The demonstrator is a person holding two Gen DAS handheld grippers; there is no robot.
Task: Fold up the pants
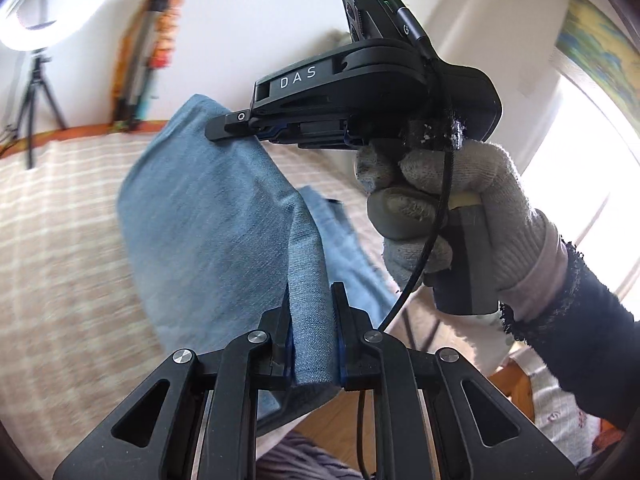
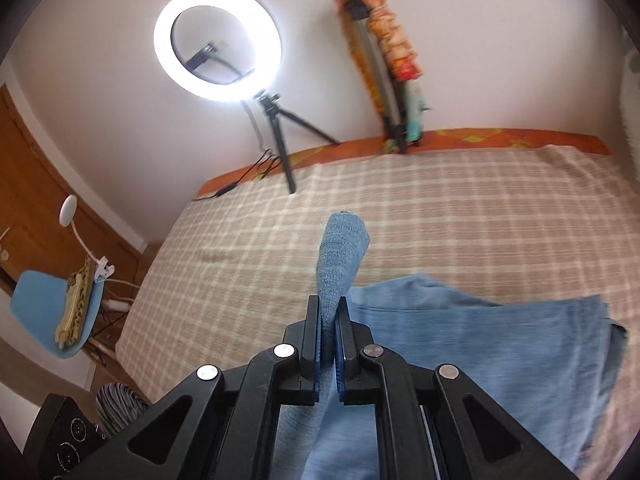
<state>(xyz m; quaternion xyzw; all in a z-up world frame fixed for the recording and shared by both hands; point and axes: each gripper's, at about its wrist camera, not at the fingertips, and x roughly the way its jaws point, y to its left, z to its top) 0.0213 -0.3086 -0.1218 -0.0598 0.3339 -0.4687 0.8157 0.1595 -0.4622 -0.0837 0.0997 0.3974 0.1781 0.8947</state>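
Left wrist view: my left gripper [image 1: 311,320] pinches a fold of the blue denim pants [image 1: 208,216], lifted above the checked bedspread [image 1: 60,208]; my gloved right hand [image 1: 452,208] holds the other gripper.

Right wrist view: my right gripper [image 2: 329,336] is clamped on another fold of the pants [image 2: 460,344], which trail onto the bedspread [image 2: 460,200].

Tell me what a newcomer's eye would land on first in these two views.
First the blue pants, lifted off the checked bedspread, a fold pinched in the left gripper and another in the right gripper. Next the glowing ring light on its tripod at the bed's far edge. In the left view, a gloved hand grips the right gripper's handle.
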